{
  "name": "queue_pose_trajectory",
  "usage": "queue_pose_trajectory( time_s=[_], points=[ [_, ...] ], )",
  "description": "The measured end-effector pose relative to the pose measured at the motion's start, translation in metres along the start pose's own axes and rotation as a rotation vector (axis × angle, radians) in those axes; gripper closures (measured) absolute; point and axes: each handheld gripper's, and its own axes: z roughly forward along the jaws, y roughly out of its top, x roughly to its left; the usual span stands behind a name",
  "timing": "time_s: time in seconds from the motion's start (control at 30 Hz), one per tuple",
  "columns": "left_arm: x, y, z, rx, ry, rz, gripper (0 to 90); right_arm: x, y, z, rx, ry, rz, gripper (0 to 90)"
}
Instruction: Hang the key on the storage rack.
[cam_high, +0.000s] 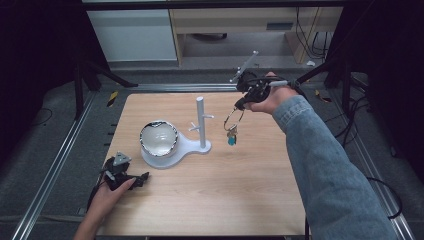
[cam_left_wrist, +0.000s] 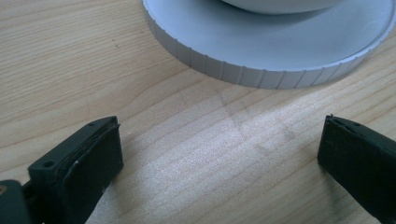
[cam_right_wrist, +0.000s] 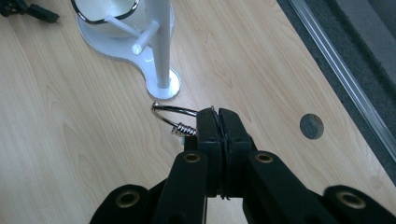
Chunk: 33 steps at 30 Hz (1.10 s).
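Observation:
A white stand (cam_high: 201, 121) with pegs rises from a white base (cam_high: 192, 148) at mid-table; a shiny bowl (cam_high: 158, 138) sits on the base's round end. My right gripper (cam_high: 243, 103) hangs above the table to the right of the post, shut on a metal key ring (cam_high: 232, 117) from which keys and a teal tag (cam_high: 231, 140) dangle. In the right gripper view the ring (cam_right_wrist: 173, 115) sticks out left of the shut jaws, near the post (cam_right_wrist: 159, 42). My left gripper (cam_high: 142, 178) rests open on the table near the front left, facing the base rim (cam_left_wrist: 243, 72).
The wooden table (cam_high: 225, 190) has a round hole (cam_right_wrist: 311, 126) near its right side. Metal rails (cam_high: 60, 160) run along both sides. Cabinets and cables stand beyond the far edge.

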Motion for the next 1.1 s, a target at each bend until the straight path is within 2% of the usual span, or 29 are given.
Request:
queue_pose_trajectory(
  time_s=[0.5, 1.1],
  points=[
    [0.000, 0.000, 0.000, 0.000, 0.000, 0.000, 0.0, 0.006, 0.016, -0.013, -0.010, -0.007, -0.025, 88.8],
    [0.000, 0.000, 0.000, 0.000, 0.000, 0.001, 0.0, 0.017, 0.036, -0.003, -0.002, 0.014, -0.057, 88.8]
  ],
)
